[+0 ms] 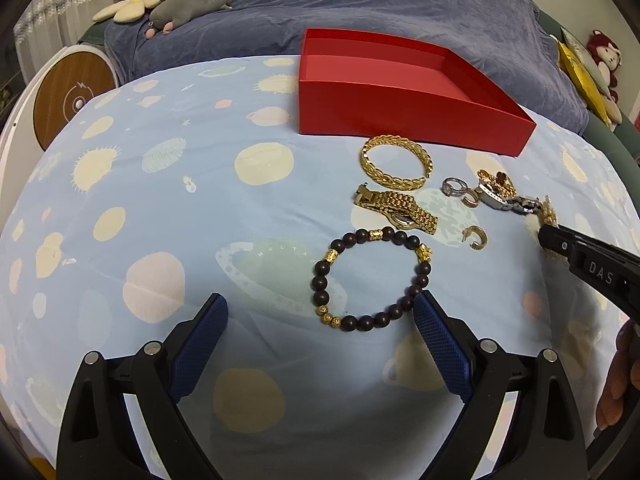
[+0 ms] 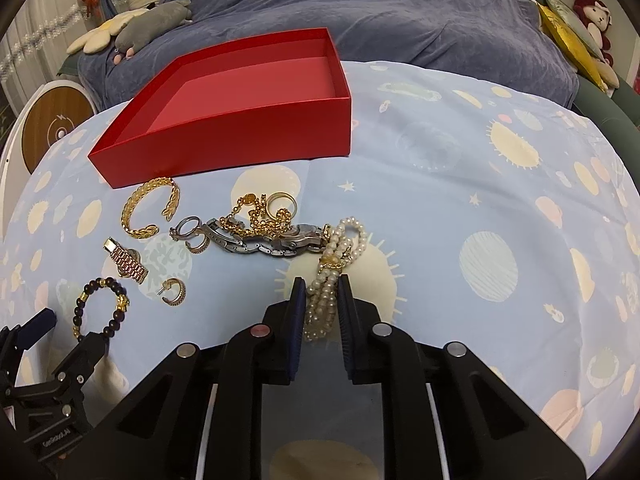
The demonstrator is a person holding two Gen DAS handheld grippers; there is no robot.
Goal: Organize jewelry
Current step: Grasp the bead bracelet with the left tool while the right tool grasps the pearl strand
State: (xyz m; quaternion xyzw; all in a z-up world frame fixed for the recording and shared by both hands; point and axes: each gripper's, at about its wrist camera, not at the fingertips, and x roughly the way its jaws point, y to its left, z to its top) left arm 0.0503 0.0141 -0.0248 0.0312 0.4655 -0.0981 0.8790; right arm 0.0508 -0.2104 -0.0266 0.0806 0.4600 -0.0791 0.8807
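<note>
A multi-strand pearl bracelet (image 2: pixel 320 304) with a gold clasp lies on the blue patterned cloth, and my right gripper (image 2: pixel 321 280) is shut on its near end, pads against the strands. My left gripper (image 1: pixel 320 299) stands open, low over the cloth. A dark bead bracelet (image 1: pixel 424 268) with gold spacers lies just ahead, its right side touching the right fingertip. Beyond are a gold watch (image 1: pixel 396 208), a gold woven bangle (image 1: pixel 394 164) and an empty red box (image 1: pixel 400 112). A silver link watch (image 2: pixel 260 246), a gold chain (image 2: pixel 256 216) and rings lie tangled left of the pearls.
Two gold hoop earrings (image 2: pixel 174 292) (image 2: pixel 198 244) and a silver ring (image 2: pixel 188 226) lie loose on the cloth. A bed with a purple blanket (image 2: pixel 360 8) and plush toys stands behind. A round wooden-faced device (image 1: pixel 72 100) is at the far left.
</note>
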